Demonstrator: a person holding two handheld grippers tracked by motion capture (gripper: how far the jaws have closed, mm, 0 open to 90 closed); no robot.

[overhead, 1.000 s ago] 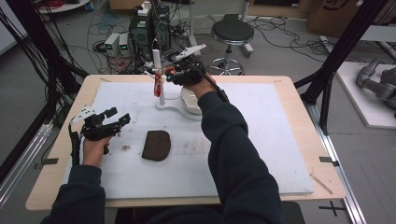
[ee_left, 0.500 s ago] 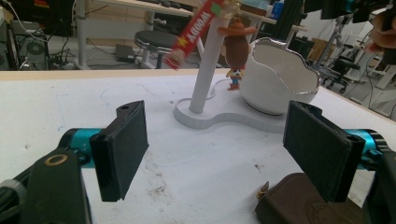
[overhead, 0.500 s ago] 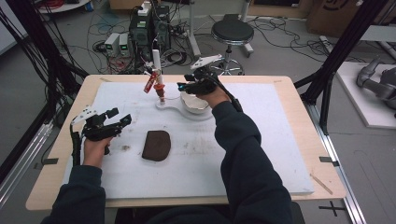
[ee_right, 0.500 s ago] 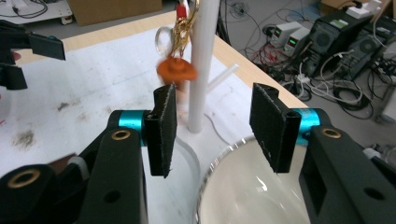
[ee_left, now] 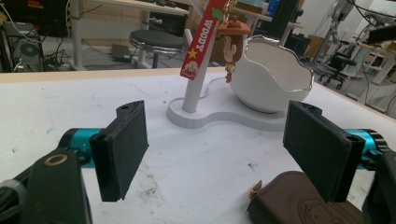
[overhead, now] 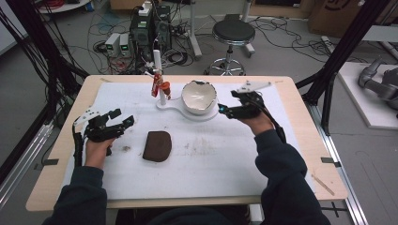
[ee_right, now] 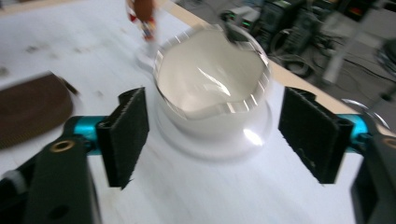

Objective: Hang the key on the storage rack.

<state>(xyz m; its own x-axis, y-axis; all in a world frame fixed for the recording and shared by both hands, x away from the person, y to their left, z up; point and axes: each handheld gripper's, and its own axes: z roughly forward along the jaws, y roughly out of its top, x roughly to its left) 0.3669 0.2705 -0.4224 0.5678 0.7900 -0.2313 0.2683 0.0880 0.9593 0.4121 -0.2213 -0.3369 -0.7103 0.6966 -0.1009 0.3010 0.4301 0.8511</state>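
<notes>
A red keychain with a small cowboy figure (overhead: 160, 87) (ee_left: 204, 42) hangs on a white post (overhead: 158, 77) that rises from a white base (overhead: 174, 107). An egg-shaped white bowl (overhead: 199, 95) (ee_right: 210, 79) sits on the same base. My right gripper (overhead: 222, 111) (ee_right: 215, 135) hovers just right of the bowl and points at it; its jaws have just been opening and stand wide with nothing between them. At the table's left my left gripper (overhead: 117, 123) (ee_left: 219, 144) rests open and holds nothing. A brown leather pouch (overhead: 157, 146) (ee_left: 303, 205) lies just beside it.
A white mat (overhead: 225, 159) covers most of the wooden table (overhead: 300, 93). Behind the far edge stand a round stool (overhead: 233, 33) and electronics with cables on the floor. Black frame posts flank both sides.
My right hand has left the post, swung right past the bowl and come lower, its jaws wider. The keychain stays hanging on the post. The left hand has kept still.
</notes>
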